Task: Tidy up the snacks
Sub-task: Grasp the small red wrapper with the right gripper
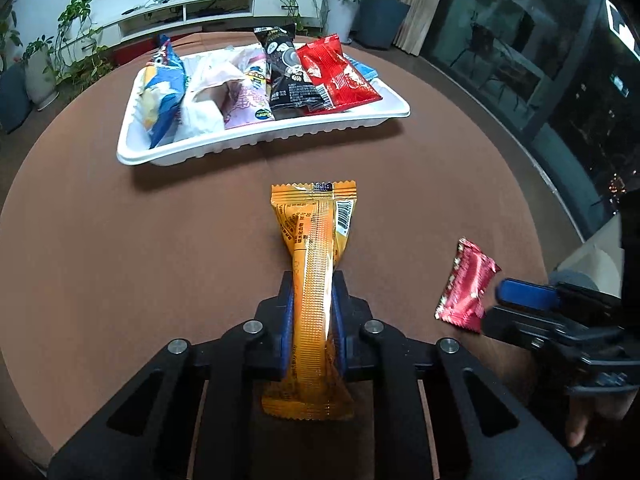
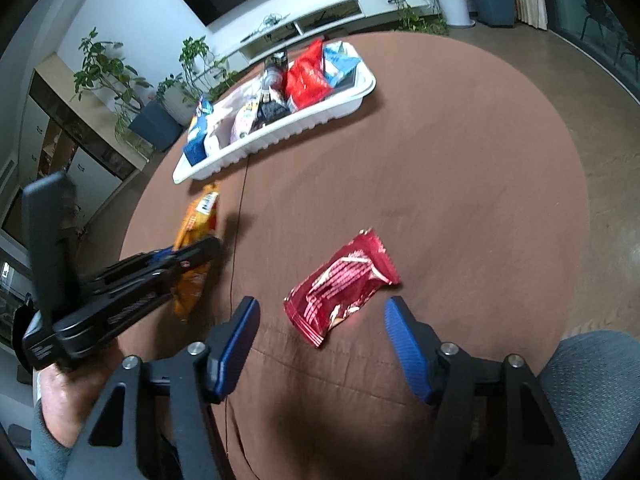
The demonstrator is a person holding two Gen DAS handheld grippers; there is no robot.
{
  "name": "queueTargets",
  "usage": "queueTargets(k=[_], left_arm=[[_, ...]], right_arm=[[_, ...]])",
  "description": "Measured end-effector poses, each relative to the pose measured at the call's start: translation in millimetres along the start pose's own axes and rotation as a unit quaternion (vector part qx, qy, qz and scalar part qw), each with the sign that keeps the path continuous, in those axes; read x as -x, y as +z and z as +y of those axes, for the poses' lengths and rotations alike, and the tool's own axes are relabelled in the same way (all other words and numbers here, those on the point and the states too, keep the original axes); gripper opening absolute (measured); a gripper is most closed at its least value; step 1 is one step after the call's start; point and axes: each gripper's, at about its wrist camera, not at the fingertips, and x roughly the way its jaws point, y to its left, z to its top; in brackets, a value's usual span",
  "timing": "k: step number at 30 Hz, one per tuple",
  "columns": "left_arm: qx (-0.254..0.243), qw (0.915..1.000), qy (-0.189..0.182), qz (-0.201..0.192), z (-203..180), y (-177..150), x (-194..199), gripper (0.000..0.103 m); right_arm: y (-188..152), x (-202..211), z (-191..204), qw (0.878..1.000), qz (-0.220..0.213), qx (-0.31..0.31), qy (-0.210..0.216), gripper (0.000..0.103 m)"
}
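Left gripper point(image 1: 312, 308) is clamped around the middle of an orange snack packet point(image 1: 314, 240), its blue pads pinching the wrapper so both crimped ends stick out, one back toward the handle and one forward; whether the packet is raised off the brown table point(image 1: 120, 260) or only resting on it I cannot tell. Off to this gripper's right, the right gripper point(image 2: 320, 320) has its jaws spread wide, and a small red snack packet point(image 2: 340, 286) lies flat on the table just ahead of them, between the two blue pads' lines but touched by neither. By my reading the step in hand is gathering the last loose snacks: the orange one is secured and the red one is about to be picked. Next the left gripper would need to carry its packet forward to the tray, while the right must advance a little, straddle the red packet and close on it. Farther ahead of both grippers sits the white tray point(image 1: 256, 142), already holding a blue bag point(image 1: 164, 92) at the left, pale white and pink bags point(image 1: 224, 100), a black packet point(image 1: 286, 76), a large red packet point(image 1: 338, 76), and a light-blue one mostly hidden behind it.
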Motion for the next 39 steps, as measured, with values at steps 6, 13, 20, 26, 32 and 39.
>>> queueTargets(k=[6,13,20,26,32,39], left_arm=[[0.016,0.9997,-0.017,-0.005,5,-14,7,0.015],[0.03,0.999,-0.03,-0.012,10,-20,12,0.015],[0.042,0.9984,-0.032,-0.017,19,-22,16,0.015],[0.044,0.9981,-0.038,-0.018,19,-23,14,0.015],[0.046,0.998,-0.038,-0.019,20,-24,13,0.015],[0.046,0.998,-0.039,-0.017,20,-25,12,0.015]], right_arm=[[7,-10,11,1.0,0.004,0.021,-0.014,0.063],[22,-25,24,0.998,0.009,0.051,-0.03,0.061],[28,-37,39,0.992,0.003,0.102,-0.068,0.057],[21,-42,51,0.981,-0.004,0.159,-0.109,0.052],[21,-43,53,0.976,-0.007,0.179,-0.124,0.042],[23,-42,52,0.974,-0.004,0.19,-0.122,0.032]])
